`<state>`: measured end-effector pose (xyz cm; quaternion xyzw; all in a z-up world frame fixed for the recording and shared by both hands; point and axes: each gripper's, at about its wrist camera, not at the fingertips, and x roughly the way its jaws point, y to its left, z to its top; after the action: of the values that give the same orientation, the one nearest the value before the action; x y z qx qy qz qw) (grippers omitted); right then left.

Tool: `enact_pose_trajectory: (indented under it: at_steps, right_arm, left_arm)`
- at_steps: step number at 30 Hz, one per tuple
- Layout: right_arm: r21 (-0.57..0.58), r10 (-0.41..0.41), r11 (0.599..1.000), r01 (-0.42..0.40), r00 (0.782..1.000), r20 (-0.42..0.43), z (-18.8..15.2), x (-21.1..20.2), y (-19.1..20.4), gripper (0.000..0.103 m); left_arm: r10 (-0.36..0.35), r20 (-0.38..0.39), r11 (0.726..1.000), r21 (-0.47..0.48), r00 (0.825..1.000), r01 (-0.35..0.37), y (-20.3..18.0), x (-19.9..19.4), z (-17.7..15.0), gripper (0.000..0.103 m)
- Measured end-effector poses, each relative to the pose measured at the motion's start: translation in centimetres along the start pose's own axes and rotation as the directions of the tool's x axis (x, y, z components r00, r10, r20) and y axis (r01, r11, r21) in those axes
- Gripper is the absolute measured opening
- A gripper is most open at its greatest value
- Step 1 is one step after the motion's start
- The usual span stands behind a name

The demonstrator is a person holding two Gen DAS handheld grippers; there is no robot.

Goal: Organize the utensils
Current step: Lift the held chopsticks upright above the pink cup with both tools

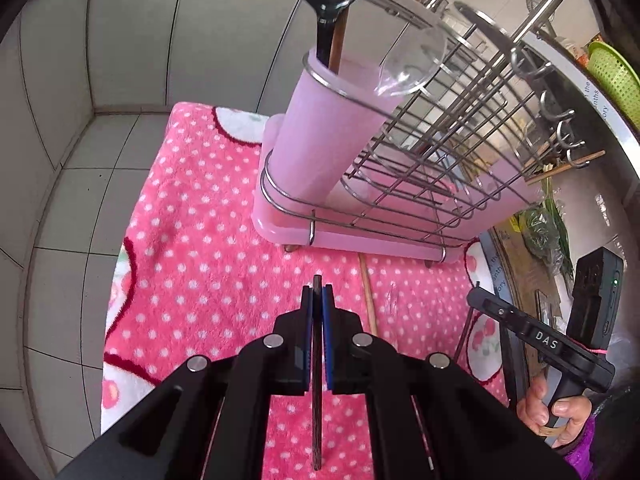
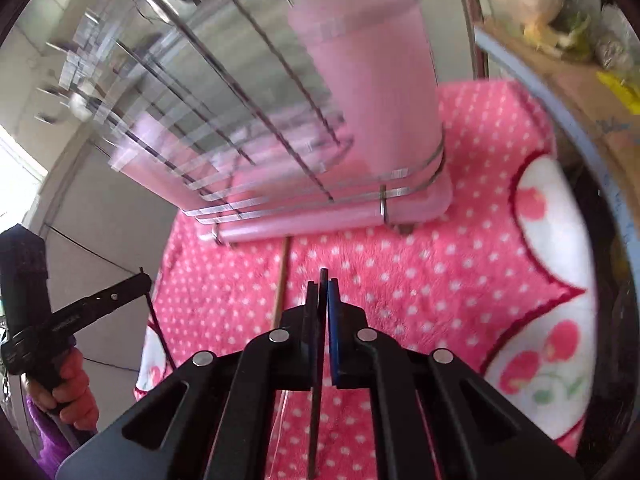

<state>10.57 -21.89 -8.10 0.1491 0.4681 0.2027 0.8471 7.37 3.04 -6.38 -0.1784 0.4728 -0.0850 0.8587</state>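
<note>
Left wrist view shows the left tool (image 1: 317, 300) clamped on a dark chopstick (image 1: 317, 400), the right tool (image 2: 323, 300) likewise clamped on another chopstick (image 2: 316, 408); the next move calls for carrying each up and ahead into the pink holder (image 1: 320, 136).

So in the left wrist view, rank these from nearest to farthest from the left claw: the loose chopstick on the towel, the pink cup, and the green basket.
1. Loose chopstick, on the towel just right of the left claw.
2. Pink cup, in the rack's left end, straight ahead.
3. Green basket, far upper right, beyond the rack.
</note>
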Motion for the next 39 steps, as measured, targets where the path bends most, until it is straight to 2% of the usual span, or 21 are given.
enact_pose_trajectory:
  at_steps: [4, 7, 13, 16, 21, 31, 35, 39]
  right_arm:
    - [-0.056, -0.003, 0.998, 0.011, 0.99, 0.14, -0.2, -4.0, 0.6, 0.004]
    - [-0.079, 0.001, 0.997, 0.016, 0.977, 0.211, -0.2, -6.6, 0.5, 0.004]
    - [-0.1, 0.021, 0.995, 0.012, 0.944, 0.328, 1.2, -12.4, -0.6, 0.004]
    - [-0.102, 0.029, 0.995, 0.011, 0.923, 0.384, 2.5, -15.0, -0.5, 0.004]
    - [-0.127, 0.045, 0.992, 0.019, 0.875, 0.481, 4.9, -18.6, 0.2, 0.004]
    - [-0.168, 0.058, 0.984, 0.059, 0.784, 0.618, 9.2, -22.6, 1.6, 0.004]
    - [-0.173, 0.037, 0.98, 0.101, 0.758, 0.651, 10.6, -22.9, 1.9, 0.004]
    - [-0.172, 0.022, 0.977, 0.125, 0.745, 0.667, 11.3, -22.5, 2.0, 0.004]
  left_arm:
    - [-0.037, 0.076, 0.999, 0.001, 0.996, 0.037, -0.6, -2.2, -0.2, 0.004]
    - [-0.059, 0.137, 0.998, 0.004, 0.989, 0.059, -1.1, -4.1, -0.3, 0.004]
    - [-0.062, 0.263, 0.998, 0.026, 0.963, 0.057, -2.6, -7.8, 0.6, 0.004]
    - [-0.063, 0.313, 0.998, 0.033, 0.948, 0.056, -3.4, -9.6, 1.5, 0.004]
    - [-0.062, 0.387, 0.997, 0.06, 0.92, 0.042, -4.8, -12.2, 3.2, 0.004]
    - [-0.028, 0.499, 0.998, 0.063, 0.866, -0.004, -6.2, -16.2, 7.4, 0.004]
    - [-0.013, 0.542, 0.997, 0.066, 0.84, -0.027, -6.5, -17.5, 8.7, 0.004]
    - [0.008, 0.58, 0.998, 0.052, 0.814, -0.047, -6.1, -18.3, 9.8, 0.004]
